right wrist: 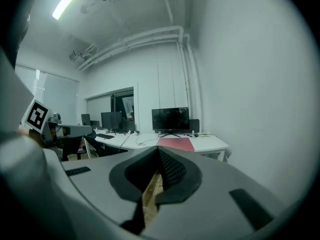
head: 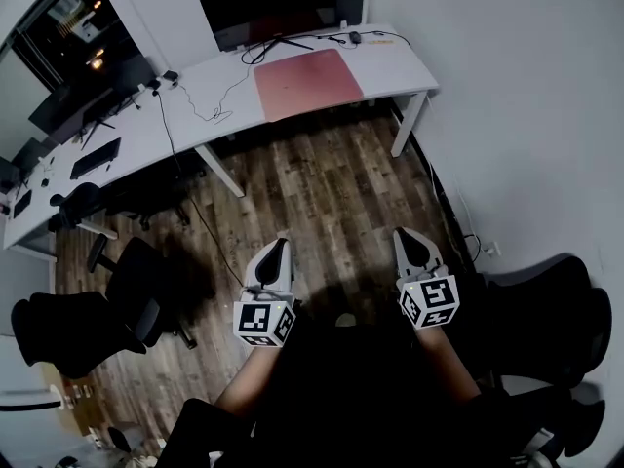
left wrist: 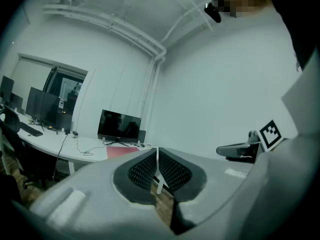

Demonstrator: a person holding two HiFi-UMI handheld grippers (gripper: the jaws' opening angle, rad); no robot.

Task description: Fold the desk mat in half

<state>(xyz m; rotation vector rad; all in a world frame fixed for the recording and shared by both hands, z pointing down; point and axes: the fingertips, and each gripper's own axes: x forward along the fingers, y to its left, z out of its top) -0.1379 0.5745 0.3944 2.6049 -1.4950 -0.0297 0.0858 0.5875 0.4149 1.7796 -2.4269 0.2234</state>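
Lying flat and unfolded on the white counter, the pinkish-red desk mat sits just in front of a dark monitor, near the counter's right end. Both tools hover over the wooden floor, well apart from the mat — the left hand-held gripper and the right hand-held gripper each have their jaws pressed together on nothing. Black office chairs stand at the left.
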